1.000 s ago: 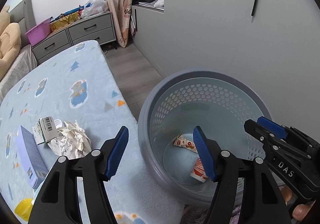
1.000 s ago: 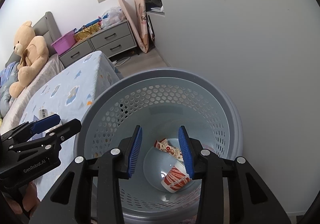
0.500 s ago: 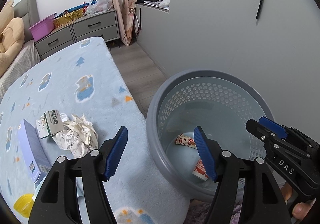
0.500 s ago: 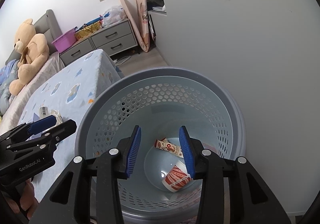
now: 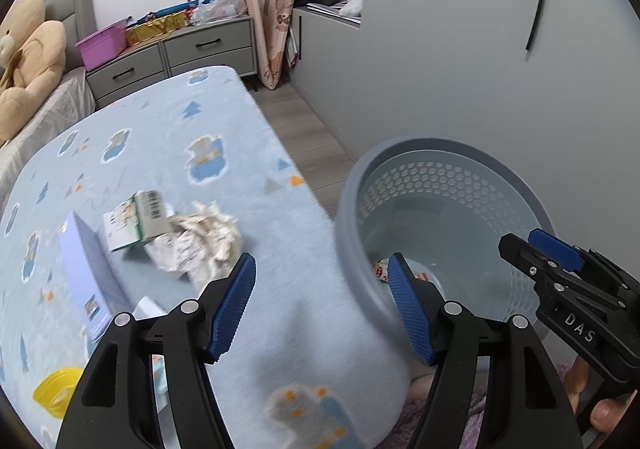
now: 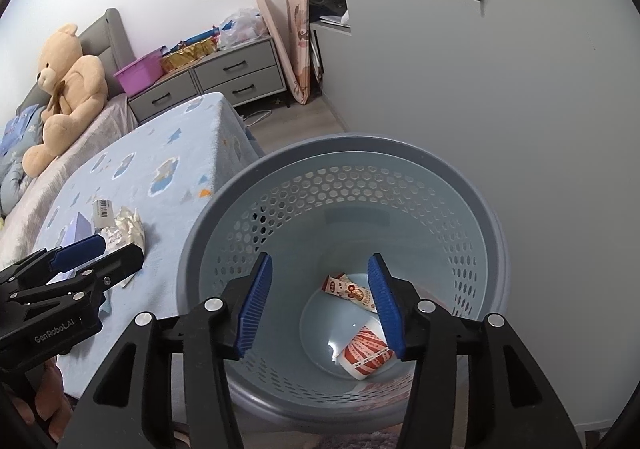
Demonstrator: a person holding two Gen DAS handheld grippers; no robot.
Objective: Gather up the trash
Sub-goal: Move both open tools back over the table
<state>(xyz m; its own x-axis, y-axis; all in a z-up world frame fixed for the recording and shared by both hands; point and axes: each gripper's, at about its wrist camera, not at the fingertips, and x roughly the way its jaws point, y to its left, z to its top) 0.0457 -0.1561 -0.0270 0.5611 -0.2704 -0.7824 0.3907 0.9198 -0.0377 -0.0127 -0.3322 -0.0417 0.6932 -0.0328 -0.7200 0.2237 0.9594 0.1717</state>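
Bedroom with grey wall, drawers, teddy bear [image 6: 66, 89] on bed. We see blue blanket [image 5: 168, 153] with bear pictures. Grey basket [image 6: 472, 193] stands beside blanket edge, near wall. Our left gripper [image 5: 322, 307] hangs over blanket edge, fingers spread wide, holding nothing. Our right gripper [image 6: 322, 305] hangs over basket, fingers spread, holding nothing. Crumpled paper [image 5: 204, 241] lies on blanket, touching small carton [image 5: 138, 219]. Purple box [image 5: 90, 281] just beside them. Paper cup [image 6: 366, 355] and snack wrapper [image 6: 348, 289] lie on basket bottom.

yellow lid [image 5: 56, 395]: cut by edge | basket [image 5: 360, 249] floor: mostly hidden
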